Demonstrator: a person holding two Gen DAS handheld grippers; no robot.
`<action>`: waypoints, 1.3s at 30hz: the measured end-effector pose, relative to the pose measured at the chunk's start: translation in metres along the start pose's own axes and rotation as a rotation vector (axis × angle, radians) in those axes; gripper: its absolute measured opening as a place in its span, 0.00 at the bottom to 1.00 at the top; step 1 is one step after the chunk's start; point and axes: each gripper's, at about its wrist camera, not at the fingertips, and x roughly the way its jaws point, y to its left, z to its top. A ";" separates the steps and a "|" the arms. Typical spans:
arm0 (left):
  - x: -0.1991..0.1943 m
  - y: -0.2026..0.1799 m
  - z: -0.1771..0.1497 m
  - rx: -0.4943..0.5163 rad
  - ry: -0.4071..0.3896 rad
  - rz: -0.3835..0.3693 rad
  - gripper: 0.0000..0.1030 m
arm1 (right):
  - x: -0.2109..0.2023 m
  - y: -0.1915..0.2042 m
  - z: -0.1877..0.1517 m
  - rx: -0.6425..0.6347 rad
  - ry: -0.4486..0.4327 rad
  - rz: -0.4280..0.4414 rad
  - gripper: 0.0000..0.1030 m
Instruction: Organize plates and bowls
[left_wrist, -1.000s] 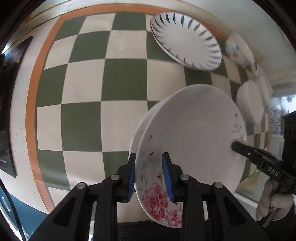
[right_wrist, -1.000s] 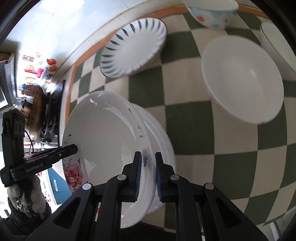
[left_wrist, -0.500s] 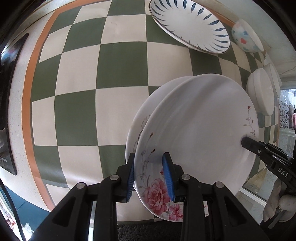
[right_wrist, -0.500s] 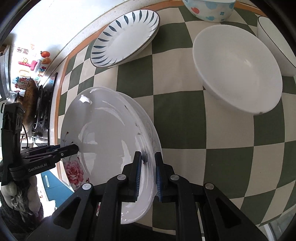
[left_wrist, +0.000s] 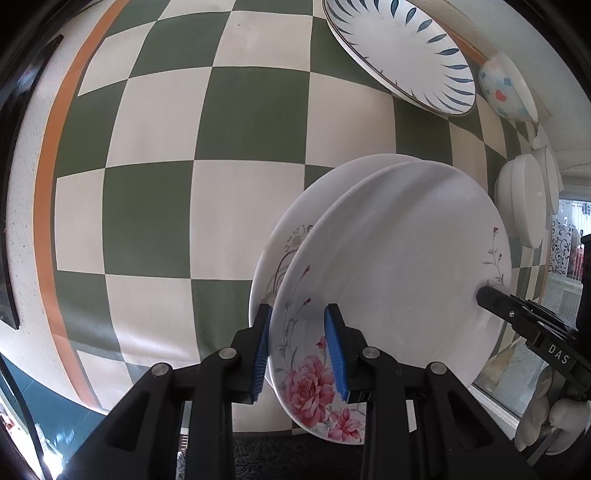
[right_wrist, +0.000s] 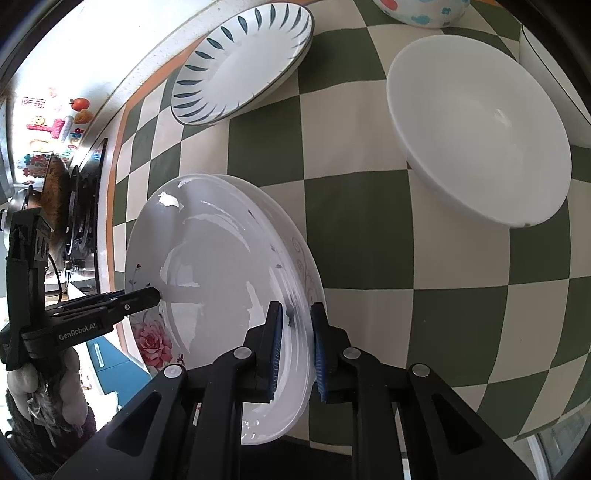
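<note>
A white plate with pink roses (left_wrist: 399, 273) sits over a second white plate with grey swirls (left_wrist: 291, 236) on the green checked cloth. My left gripper (left_wrist: 298, 347) is shut on the rose plate's near rim. My right gripper (right_wrist: 297, 343) is shut on the opposite rim of the same plate (right_wrist: 221, 266). Each gripper shows in the other's view, the right one (left_wrist: 491, 295) and the left one (right_wrist: 147, 295). The lower plate's rim (right_wrist: 306, 266) peeks out beside the right fingers.
A blue-petal plate (left_wrist: 399, 51) (right_wrist: 240, 62) lies at the back. A white bowl (right_wrist: 476, 140) (left_wrist: 521, 199) sits to the right, with another bowl (left_wrist: 550, 177) behind it. A spotted bowl (left_wrist: 502, 88) (right_wrist: 421, 11) is at the far edge. A stove (right_wrist: 85, 206) is on the left.
Both grippers have brought the rose plate down closer to the swirl plate and the cloth. Both stayed shut on it.
</note>
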 end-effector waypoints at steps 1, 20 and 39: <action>-0.001 0.000 0.000 0.005 0.001 0.003 0.25 | 0.000 0.000 0.001 0.002 0.003 -0.003 0.18; -0.081 -0.026 0.006 0.017 -0.133 -0.032 0.26 | -0.043 0.001 0.011 0.046 -0.042 0.025 0.19; -0.033 -0.007 0.194 -0.017 -0.102 -0.013 0.32 | -0.037 0.014 0.201 0.090 -0.166 -0.106 0.27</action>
